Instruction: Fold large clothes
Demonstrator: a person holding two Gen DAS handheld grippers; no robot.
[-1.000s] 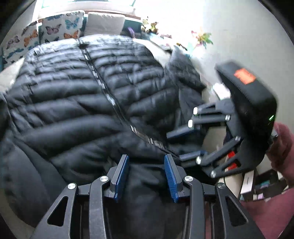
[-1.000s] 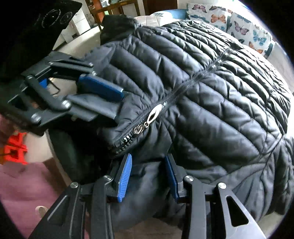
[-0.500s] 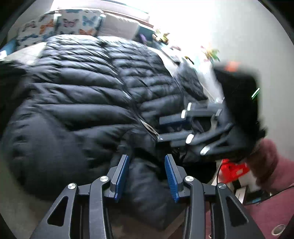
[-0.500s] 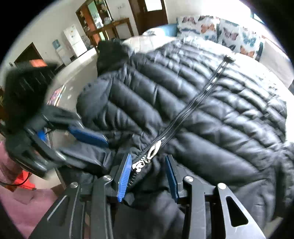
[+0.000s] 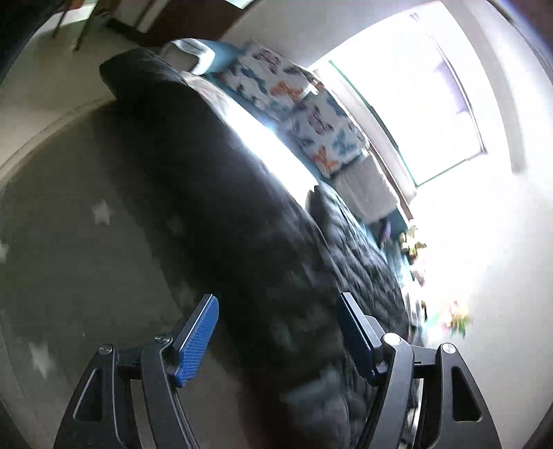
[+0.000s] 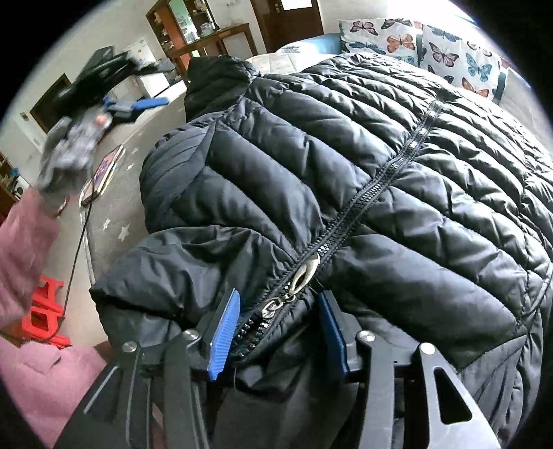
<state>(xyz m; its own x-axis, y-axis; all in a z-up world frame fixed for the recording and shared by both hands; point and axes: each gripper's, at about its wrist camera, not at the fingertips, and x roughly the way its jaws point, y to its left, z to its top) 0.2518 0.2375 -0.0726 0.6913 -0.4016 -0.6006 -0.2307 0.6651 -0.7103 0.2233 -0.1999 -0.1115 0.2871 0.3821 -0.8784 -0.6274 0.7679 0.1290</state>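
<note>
Here the jacket [image 6: 345, 179] lies zipped, its zipper [image 6: 380, 193] running toward the pillows [image 6: 432, 48].

Bright window [image 5: 432, 103] glaring; butterfly cushions [image 6: 449, 51] behind; wooden cabinet [image 6: 193, 31]; star-patterned floor [image 5: 86, 224].

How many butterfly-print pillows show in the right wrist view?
2. Both lie past the black puffer jacket: one pillow at top centre, the other pillow beside it, right. More may be hidden.

The left gripper [image 5: 278, 331] is hanging tilted with its jaws opening on nothing. The right gripper [image 6: 280, 331] is pointing steeply down, jaws opening; a pink sleeve [image 6: 24, 241] is showing.
</note>
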